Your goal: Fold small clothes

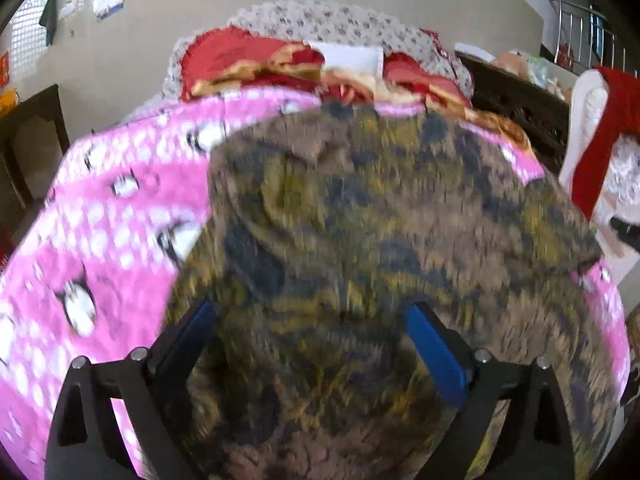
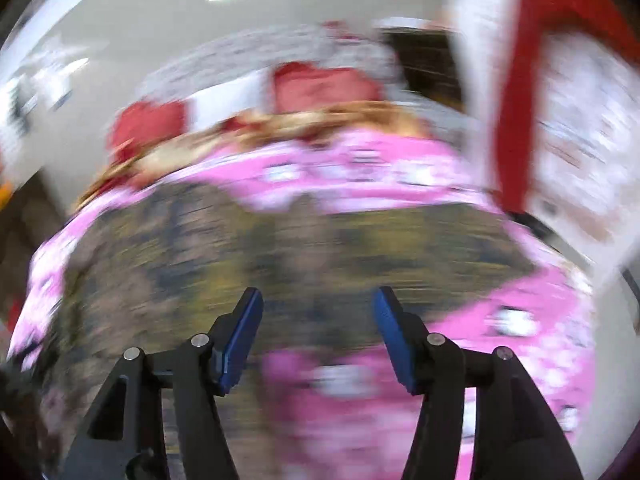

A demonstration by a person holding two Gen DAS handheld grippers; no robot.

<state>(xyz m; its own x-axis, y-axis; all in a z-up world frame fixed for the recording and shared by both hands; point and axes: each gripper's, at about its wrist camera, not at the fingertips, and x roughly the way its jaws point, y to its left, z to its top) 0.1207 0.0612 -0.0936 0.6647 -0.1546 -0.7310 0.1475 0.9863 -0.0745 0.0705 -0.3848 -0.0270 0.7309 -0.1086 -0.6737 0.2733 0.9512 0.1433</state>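
A camouflage garment (image 1: 380,240), brown, olive and dark blue, lies spread on a pink patterned blanket (image 1: 104,216). My left gripper (image 1: 312,312) is open, its blue pads wide apart with the garment's near part between and under them. In the right wrist view, which is heavily motion-blurred, the garment (image 2: 280,248) lies across the middle and left, on the pink blanket (image 2: 500,320). My right gripper (image 2: 318,300) is open and empty, its pads above the garment's near right edge.
Red and gold bedding (image 1: 288,68) is piled at the far end before a floral headboard (image 1: 340,20). A dark wooden cabinet (image 1: 520,108) and a white chair with a red cloth (image 1: 608,128) stand at the right. A dark doorway (image 1: 32,136) is at the left.
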